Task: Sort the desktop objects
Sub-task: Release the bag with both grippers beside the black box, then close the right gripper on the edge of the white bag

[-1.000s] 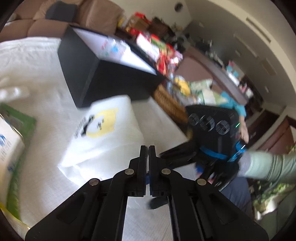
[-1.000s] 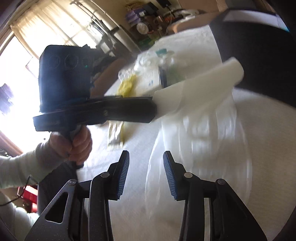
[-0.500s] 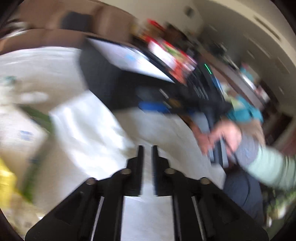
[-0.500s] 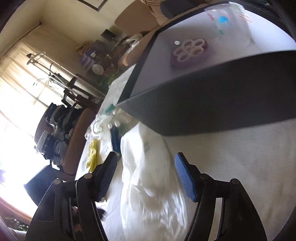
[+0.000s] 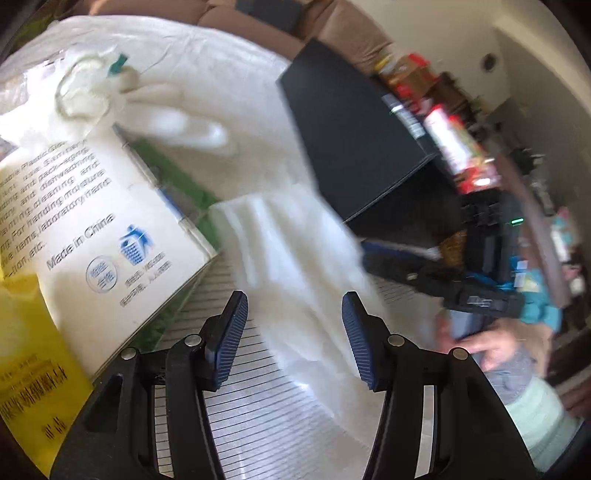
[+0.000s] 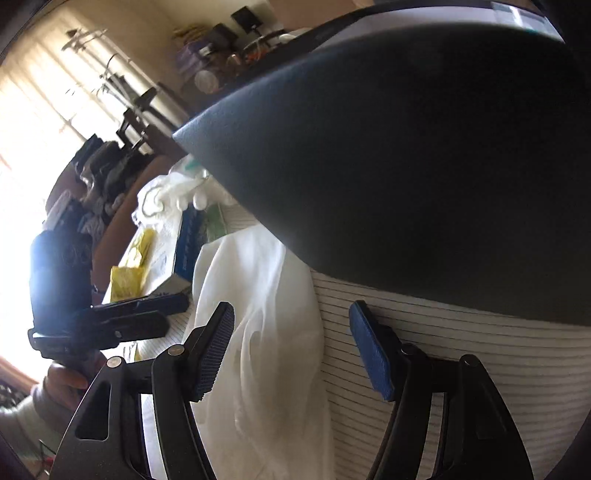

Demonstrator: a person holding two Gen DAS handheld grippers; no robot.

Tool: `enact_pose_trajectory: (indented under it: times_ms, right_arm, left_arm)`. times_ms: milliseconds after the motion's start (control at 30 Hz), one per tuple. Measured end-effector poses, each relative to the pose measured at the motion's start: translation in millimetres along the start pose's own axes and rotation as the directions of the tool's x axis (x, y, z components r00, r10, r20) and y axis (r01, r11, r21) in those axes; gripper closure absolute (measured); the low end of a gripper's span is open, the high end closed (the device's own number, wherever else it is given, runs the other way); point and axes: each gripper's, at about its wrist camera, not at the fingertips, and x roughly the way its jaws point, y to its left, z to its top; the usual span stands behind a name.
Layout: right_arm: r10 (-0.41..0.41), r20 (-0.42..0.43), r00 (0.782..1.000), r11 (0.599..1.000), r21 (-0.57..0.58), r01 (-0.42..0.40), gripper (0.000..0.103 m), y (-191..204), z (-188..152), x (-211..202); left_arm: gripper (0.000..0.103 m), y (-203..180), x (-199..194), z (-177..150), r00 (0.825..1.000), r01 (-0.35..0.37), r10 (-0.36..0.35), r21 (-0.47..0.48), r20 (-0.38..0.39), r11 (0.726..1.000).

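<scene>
A white plastic bag [image 5: 295, 258] lies crumpled on the white ribbed tablecloth [image 5: 258, 417]; it also shows in the right wrist view [image 6: 258, 314]. My left gripper [image 5: 293, 339] is open and empty, just in front of the bag. My right gripper [image 6: 291, 354] is open and empty, with the bag lying under and between its fingers. A black storage box [image 5: 354, 147] stands behind the bag; its dark wall [image 6: 424, 177] fills the right wrist view. The right gripper also shows at the right of the left wrist view [image 5: 388, 254].
A white glove box [image 5: 99, 229] with printed text lies left of the bag, over a green packet [image 5: 177, 184]. A yellow packet [image 5: 26, 362] lies at the near left. White gloves [image 5: 110, 85] lie farther back. A brown sofa [image 5: 332, 29] stands behind the table.
My left gripper has opened and let go of the white bag, which now lies on the table. My right gripper has dropped low beside the black box and stays open.
</scene>
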Motion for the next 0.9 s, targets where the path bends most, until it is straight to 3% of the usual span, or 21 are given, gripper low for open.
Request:
enact_pose_trajectory:
  times_ms: [167, 367, 433, 500, 567, 633, 700, 767, 833, 900]
  right_arm:
    - [-0.041, -0.044, 0.998, 0.998, -0.053, 0.039, 0.039, 7.3, 1.9, -0.4]
    - [0.022, 0.004, 1.000, 0.999, 0.031, -0.022, 0.040, 14.4, -5.2, -41.6]
    - [0.006, -0.008, 1.000, 0.998, -0.058, -0.007, 0.040, 40.7, 8.7, -51.3]
    - [-0.062, -0.048, 0.997, 0.970, -0.236, 0.049, 0.040, 77.5, 29.7, -57.5]
    - [-0.152, -0.083, 0.985, 0.878, -0.468, 0.096, 0.039, 120.4, 51.0, -48.6]
    - [-0.228, -0.154, 0.961, 0.735, -0.675, 0.066, 0.040, 159.0, 69.7, -21.0]
    - [-0.300, -0.235, 0.925, 0.587, -0.809, -0.015, 0.040, 177.4, 82.0, 8.1]
    - [-0.365, -0.308, 0.878, 0.465, -0.878, -0.114, 0.040, 186.0, 85.4, 38.3]
    - [-0.448, -0.377, 0.810, 0.369, -0.904, -0.217, 0.040, 186.6, 85.6, 70.0]
    - [-0.510, -0.454, 0.731, 0.348, -0.886, -0.307, 0.042, 174.3, 81.3, 95.9]
  left_arm:
    - [0.047, -4.4, -0.1, -0.9, 1.000, 0.031, -0.031, -0.004, -0.002, 1.000]
    - [0.046, 9.1, 3.8, 0.6, 0.999, 0.047, -0.048, -0.123, -0.006, 0.991]
    - [0.046, 3.4, -0.1, 2.0, 0.999, 0.043, -0.042, -0.105, 0.011, 0.994]
    - [0.046, -8.9, -2.3, 1.9, 1.000, 0.013, -0.012, -0.067, 0.015, 0.998]
    - [0.046, -16.4, -7.2, -1.5, 1.000, -0.014, 0.014, -0.031, -0.003, 0.999]
    - [0.046, -17.8, -12.2, -5.3, 0.999, -0.006, 0.005, -0.031, -0.036, 1.000]
    - [0.046, -10.8, -18.6, -9.5, 0.997, 0.023, -0.028, -0.064, -0.067, 0.998]
    - [0.046, -0.5, -28.3, -11.4, 0.992, 0.087, -0.095, -0.094, -0.086, 0.992]
    - [0.046, 8.5, -38.9, -16.0, 0.986, 0.125, -0.135, -0.110, -0.094, 0.986]
    - [0.043, 16.2, -45.2, -15.1, 0.981, 0.161, -0.174, -0.142, -0.089, 0.977]
